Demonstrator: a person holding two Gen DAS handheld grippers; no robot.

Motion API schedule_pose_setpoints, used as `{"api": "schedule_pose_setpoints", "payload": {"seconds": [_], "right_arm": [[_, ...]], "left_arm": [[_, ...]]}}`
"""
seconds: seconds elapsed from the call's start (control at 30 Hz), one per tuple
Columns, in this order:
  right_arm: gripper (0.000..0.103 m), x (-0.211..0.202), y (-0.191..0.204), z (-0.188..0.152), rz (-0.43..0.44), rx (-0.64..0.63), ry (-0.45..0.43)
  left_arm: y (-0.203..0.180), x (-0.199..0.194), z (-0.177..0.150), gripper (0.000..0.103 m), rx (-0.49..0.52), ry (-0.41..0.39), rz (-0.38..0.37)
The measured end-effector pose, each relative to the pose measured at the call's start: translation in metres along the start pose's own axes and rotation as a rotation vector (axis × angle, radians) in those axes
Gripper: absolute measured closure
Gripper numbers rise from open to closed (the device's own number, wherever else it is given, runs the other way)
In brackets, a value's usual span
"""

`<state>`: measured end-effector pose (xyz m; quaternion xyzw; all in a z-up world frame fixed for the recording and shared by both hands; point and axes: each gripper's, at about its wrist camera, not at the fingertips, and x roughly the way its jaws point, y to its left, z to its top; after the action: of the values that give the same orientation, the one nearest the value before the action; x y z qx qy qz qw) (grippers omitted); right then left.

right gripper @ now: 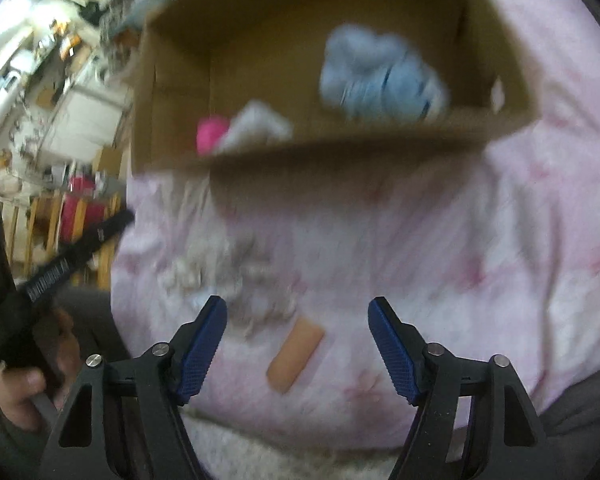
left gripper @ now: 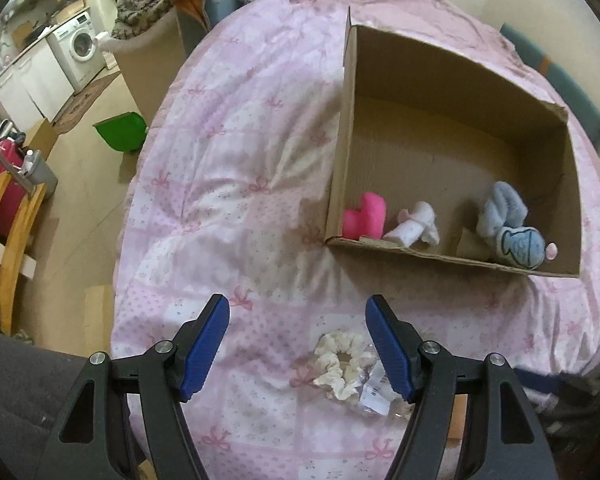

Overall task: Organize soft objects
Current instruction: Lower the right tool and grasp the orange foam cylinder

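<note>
Left wrist view showed the left gripper [left gripper: 298, 308] standing wide and empty above a cream scrunchie [left gripper: 342, 364] on the pink quilt [left gripper: 220, 184], near the cardboard box [left gripper: 452, 80]. A clean pick would centre the jaws over the ruffle before closing. The right gripper [right gripper: 298, 310] was likewise wide, empty. No writing was legible.

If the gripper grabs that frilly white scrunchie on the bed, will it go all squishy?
Probably yes. The scrunchie is ruffled cloth in a ring, so it would likely squash flat and droop. It looks light for its size. Lying flat on the soft pink quilt, it seems unlikely to roll.
</note>
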<state>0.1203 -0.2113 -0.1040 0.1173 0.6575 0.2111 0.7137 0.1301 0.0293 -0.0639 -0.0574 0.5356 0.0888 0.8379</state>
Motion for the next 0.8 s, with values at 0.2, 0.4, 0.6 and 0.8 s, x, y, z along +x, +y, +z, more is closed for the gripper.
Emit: {"api": "schedule_pose_setpoints", "payload": {"seconds": [0.2, 0.4, 0.6, 0.8], "right_arm": [[0.05, 0.037, 0.015, -0.013, -0.075, -0.079, 0.148], [0.066, 0.048, 0.024, -0.017, -0.139, -0.142, 0.147], [0.092, 0.049, 0.034, -0.019, -0.179, -0.206, 0.137], [0.094, 0.017, 0.021, -0.008, -0.123, -0.106, 0.004]], "left_arm": [[0.007, 0.0, 0.004, 0.035, -0.038, 0.003, -0.006], [0.026, 0.009, 0.007, 0.035, -0.125, 0.043, 0.009], [0.023, 0.023, 0.001, 0.035, -0.111, 0.121, -0.021], [0.008, 0.038, -0.01, 0.035, -0.065, 0.211, -0.069]]}}
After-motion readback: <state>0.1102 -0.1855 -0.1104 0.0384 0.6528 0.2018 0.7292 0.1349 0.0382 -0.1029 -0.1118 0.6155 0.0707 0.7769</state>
